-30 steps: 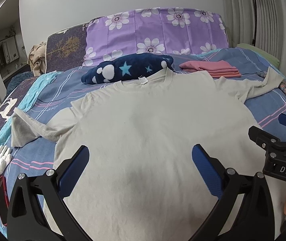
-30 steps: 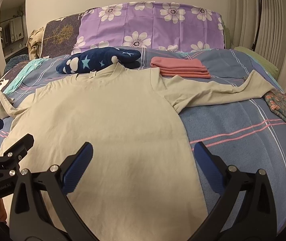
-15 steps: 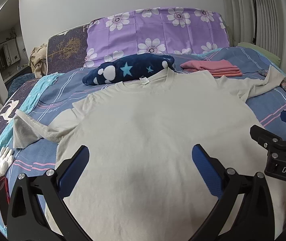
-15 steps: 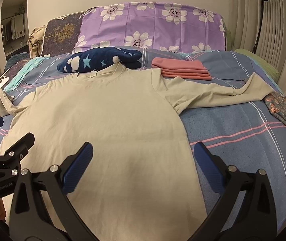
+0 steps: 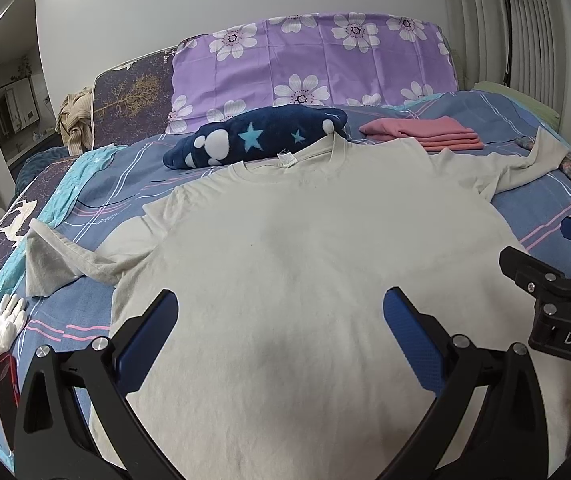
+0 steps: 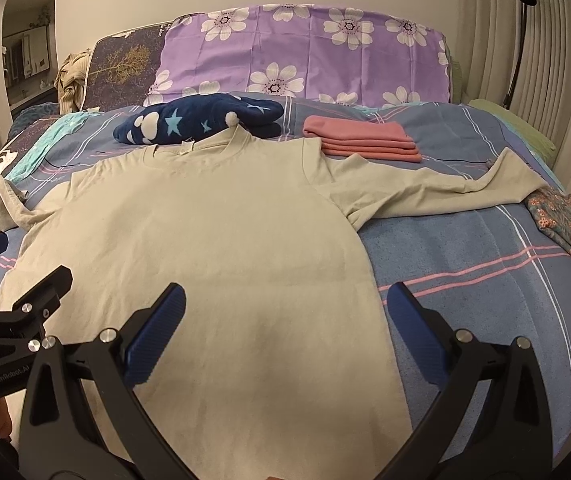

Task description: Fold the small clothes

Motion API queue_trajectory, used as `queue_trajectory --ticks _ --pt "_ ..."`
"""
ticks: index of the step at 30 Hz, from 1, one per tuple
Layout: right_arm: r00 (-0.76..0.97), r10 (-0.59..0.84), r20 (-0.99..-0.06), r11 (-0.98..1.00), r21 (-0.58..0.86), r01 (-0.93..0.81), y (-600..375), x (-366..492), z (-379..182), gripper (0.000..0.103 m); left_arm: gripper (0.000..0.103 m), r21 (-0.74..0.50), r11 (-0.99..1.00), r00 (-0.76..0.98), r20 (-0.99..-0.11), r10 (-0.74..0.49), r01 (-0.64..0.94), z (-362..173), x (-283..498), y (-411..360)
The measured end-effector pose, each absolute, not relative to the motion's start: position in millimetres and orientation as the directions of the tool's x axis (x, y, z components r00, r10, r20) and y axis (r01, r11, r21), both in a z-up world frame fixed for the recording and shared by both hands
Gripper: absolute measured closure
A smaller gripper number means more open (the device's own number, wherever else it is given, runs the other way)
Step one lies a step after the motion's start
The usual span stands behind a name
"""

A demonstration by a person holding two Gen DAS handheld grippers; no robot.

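A pale beige long-sleeved shirt (image 5: 305, 264) (image 6: 213, 248) lies flat and face down on the bed, neck toward the pillows, both sleeves spread out sideways. My left gripper (image 5: 281, 320) hovers open over the shirt's lower middle, nothing between its blue pads. Over the shirt's lower right edge my right gripper (image 6: 285, 320) stands open too, one finger above the cloth and the other above the bedspread. Each gripper shows at the edge of the other's view.
A folded pink garment stack (image 6: 361, 140) and a navy star-patterned bundle (image 6: 197, 120) lie beyond the collar. A floral cloth (image 6: 565, 224) sits at the bed's right edge, small white gloves (image 5: 1, 324) at the left edge. Purple flowered pillow (image 5: 317, 60) behind.
Both grippers have drifted slightly back and up from the shirt, so the view sits a little higher. The shirt has not moved and both stay open.
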State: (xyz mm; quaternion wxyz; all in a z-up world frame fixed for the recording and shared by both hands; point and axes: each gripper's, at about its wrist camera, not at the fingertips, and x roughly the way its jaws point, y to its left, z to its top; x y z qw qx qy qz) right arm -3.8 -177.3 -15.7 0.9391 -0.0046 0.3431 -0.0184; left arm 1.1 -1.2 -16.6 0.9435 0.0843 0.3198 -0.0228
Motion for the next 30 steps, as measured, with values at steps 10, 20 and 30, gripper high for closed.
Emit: queue_trajectory --ticks 10,20,30 --pt "0.768 -0.037 -0.639 0.999 -0.023 0.029 -173.7 -6.4 -15.7 0.002 0.001 0.146 0.984 0.793 -0.609 0.011 0.098 -17.9 1.7 -1.9" --pt "0.762 -0.040 -0.646 0.999 -0.023 0.033 -172.6 -6.7 -17.1 0.002 0.001 0.146 0.984 0.793 -0.609 0.011 0.098 -18.1 1.6 -2.1" --pt "0.734 -0.056 -0.677 0.998 -0.022 0.056 -175.6 -0.3 -25.5 0.002 0.001 0.145 0.985 0.792 -0.610 0.011 0.098 -17.6 2.0 -1.8"
